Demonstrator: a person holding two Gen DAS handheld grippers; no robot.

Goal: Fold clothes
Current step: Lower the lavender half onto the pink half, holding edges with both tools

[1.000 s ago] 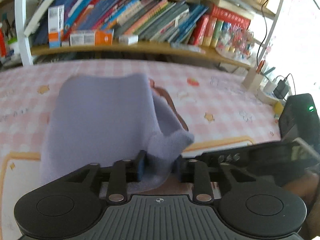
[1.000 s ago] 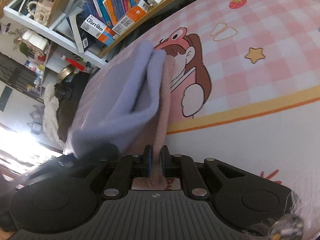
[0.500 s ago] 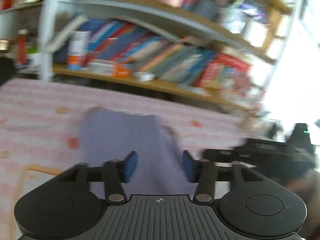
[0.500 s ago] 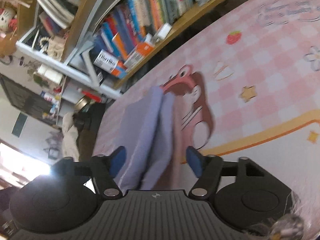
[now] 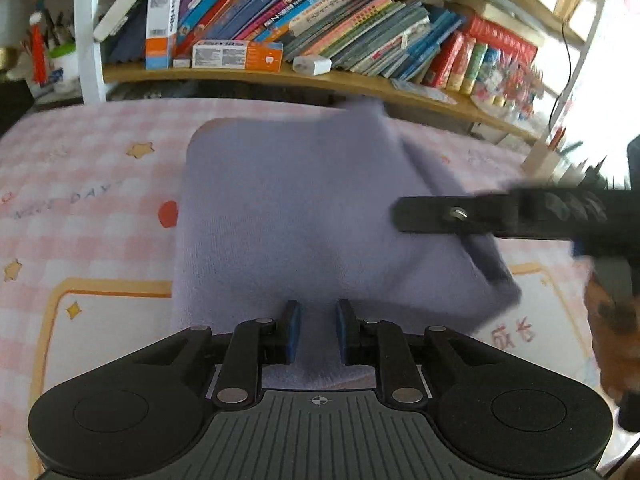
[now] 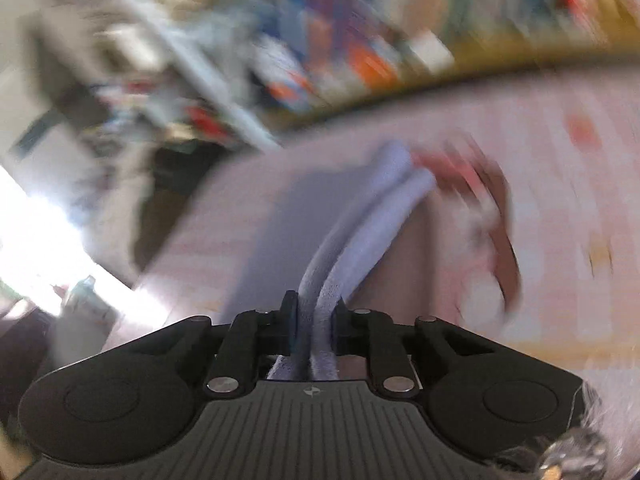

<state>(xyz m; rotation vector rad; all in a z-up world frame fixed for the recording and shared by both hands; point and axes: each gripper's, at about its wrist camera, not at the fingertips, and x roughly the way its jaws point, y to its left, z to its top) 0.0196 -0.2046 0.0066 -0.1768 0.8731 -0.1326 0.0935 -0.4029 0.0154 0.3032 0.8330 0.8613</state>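
Observation:
A folded lavender cloth point(image 5: 296, 208) lies on the pink checked table cover point(image 5: 88, 168). My left gripper point(image 5: 318, 330) is over the cloth's near edge, its jaws a little apart with cloth between them, not clearly pinched. My right gripper point(image 6: 316, 330) is shut on the cloth's doubled right edge point(image 6: 360, 236); that view is badly blurred. In the left wrist view the right gripper point(image 5: 480, 220) reaches in from the right and lifts that edge of the cloth.
A wooden shelf point(image 5: 320, 76) full of books runs along the back of the table. A white shelf post point(image 5: 90, 40) stands at the back left. A cup with pens point(image 5: 548, 152) and cables stand at the far right.
Both grippers opened and let go half a second ago. The right gripper has since shut on the cloth's right edge, and the left jaws have narrowed over the near edge. The right view is swinging fast.

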